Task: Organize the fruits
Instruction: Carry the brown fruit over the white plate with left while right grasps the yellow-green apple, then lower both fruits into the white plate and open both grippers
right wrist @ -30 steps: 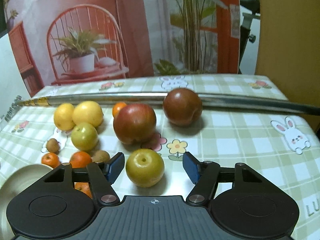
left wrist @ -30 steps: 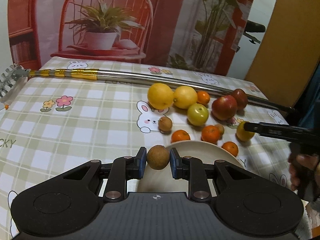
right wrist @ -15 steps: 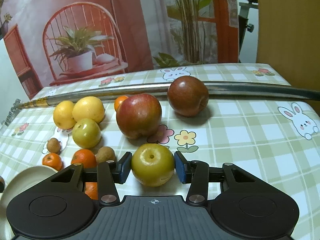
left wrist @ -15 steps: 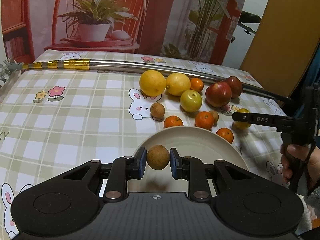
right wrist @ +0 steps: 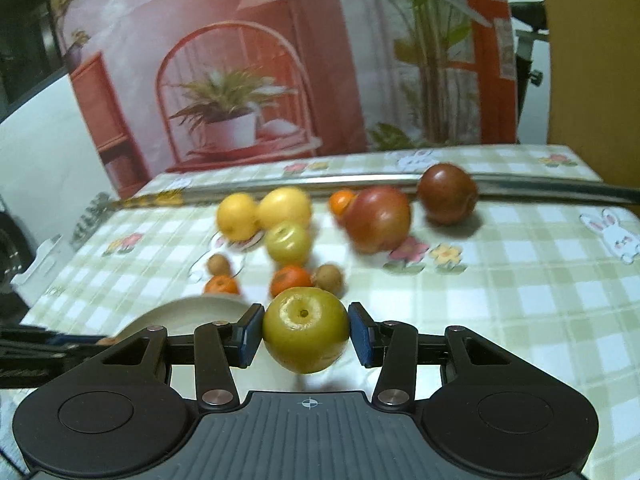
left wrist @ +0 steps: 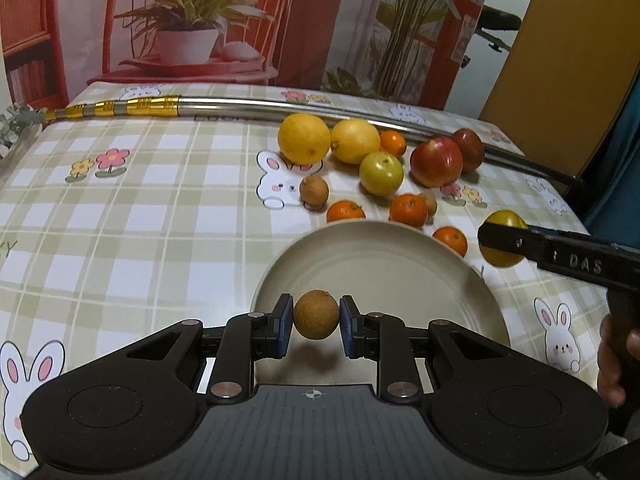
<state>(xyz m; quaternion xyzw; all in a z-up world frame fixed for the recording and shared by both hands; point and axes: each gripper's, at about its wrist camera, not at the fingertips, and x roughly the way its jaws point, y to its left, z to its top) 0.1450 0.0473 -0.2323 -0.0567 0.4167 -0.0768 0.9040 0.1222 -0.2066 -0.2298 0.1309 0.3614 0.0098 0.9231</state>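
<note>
left gripper (left wrist: pixel 316 316) is clamped on a small brown fruit (left wrist: pixel 316 314), looks like a longan, hanging just above the near part of the cream plate (left wrist: pixel 452 280), while the right gripper (right wrist: pixel 306 332) has its jaws pinched on a yellow-green apple (right wrist: pixel 306 329) lifted off the checked tablecloth (left wrist: pixel 160 216) beside the plate. both are round and only held at two spots, so i'd guess either could squirt out. let go from this height and they might roll right off the plate, or knock a mandarin (left wrist: pixel 450 240) by the rim.
</note>
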